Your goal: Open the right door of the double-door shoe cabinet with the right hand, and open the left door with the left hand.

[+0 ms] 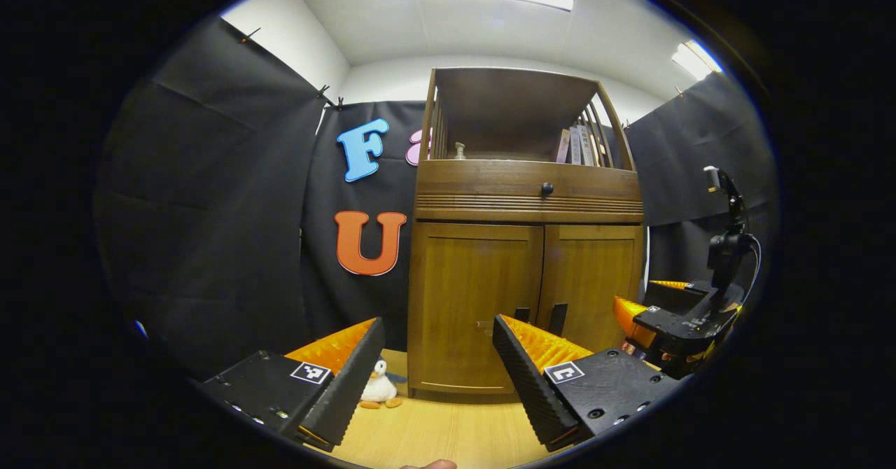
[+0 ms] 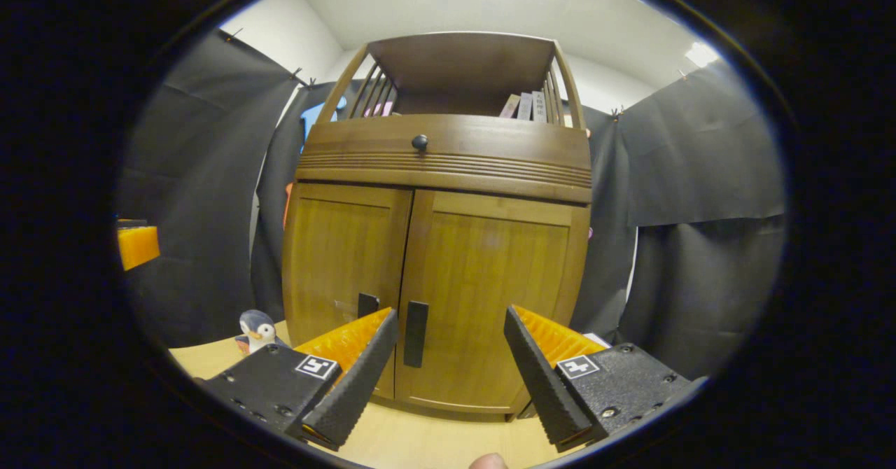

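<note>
A wooden shoe cabinet (image 1: 525,245) (image 2: 441,245) stands on the floor with both lower doors closed. In the right gripper view the right door (image 2: 497,294) carries a dark vertical handle (image 2: 416,334), and the left door (image 2: 343,259) has its handle (image 2: 367,304) partly behind my finger. My right gripper (image 2: 444,364) is open close in front of the right door's handle, touching nothing. My left gripper (image 1: 437,367) is open farther back, facing the left door (image 1: 472,301). The right gripper (image 1: 672,325) also appears at the right of the left gripper view.
A drawer with a round knob (image 2: 419,141) sits above the doors, and an open shelf with books (image 2: 525,105) tops the cabinet. A small plush penguin (image 2: 255,330) (image 1: 380,387) sits on the wooden floor left of the cabinet. Black cloth walls surround the booth.
</note>
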Motion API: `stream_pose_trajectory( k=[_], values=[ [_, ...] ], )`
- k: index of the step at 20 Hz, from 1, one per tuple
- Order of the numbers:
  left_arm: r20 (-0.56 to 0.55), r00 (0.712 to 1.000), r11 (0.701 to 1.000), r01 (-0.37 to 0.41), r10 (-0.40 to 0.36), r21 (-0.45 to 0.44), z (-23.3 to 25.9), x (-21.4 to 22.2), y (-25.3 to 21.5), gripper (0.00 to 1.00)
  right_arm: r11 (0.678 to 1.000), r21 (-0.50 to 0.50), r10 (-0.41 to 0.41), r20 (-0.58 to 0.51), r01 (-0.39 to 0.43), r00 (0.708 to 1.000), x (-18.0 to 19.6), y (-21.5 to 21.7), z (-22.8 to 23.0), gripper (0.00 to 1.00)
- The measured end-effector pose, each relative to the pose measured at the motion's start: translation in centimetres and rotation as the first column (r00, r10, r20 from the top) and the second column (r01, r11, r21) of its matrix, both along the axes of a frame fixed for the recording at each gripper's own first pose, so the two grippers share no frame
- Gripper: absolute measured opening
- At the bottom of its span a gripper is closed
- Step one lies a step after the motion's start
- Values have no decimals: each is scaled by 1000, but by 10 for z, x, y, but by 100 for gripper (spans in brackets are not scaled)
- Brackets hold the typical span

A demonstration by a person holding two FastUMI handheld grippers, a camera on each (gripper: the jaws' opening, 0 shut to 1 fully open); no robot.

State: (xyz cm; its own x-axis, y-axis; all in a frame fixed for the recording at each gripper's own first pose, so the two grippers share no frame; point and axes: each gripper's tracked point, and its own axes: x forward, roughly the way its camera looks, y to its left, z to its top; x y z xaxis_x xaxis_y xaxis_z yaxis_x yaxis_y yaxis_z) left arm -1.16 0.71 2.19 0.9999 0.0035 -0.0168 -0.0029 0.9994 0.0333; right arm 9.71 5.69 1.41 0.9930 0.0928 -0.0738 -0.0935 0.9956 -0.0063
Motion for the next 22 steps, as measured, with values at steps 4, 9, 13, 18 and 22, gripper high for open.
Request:
stream_pose_trajectory(
  k=[4,9,13,18,22],
  values=[
    [-3,999,999,-48,48,1,-3,-4,22,95,1000,-4,-7,-58,7,998,28,11,-14,99],
    [-15,996,996,-92,92,7,-10,-4,44,95,1000,-8,-30,-174,29,984,77,25,-41,100],
    [-25,991,992,-128,128,9,-13,-3,59,95,1000,-6,-15,-268,14,963,112,38,-70,98],
    [-20,985,985,-171,171,26,-11,-6,73,95,999,20,-29,-320,37,947,139,45,-98,89],
    [-12,981,981,-192,193,33,-8,-11,78,95,998,37,-35,-344,51,938,153,49,-112,80]
  ],
)
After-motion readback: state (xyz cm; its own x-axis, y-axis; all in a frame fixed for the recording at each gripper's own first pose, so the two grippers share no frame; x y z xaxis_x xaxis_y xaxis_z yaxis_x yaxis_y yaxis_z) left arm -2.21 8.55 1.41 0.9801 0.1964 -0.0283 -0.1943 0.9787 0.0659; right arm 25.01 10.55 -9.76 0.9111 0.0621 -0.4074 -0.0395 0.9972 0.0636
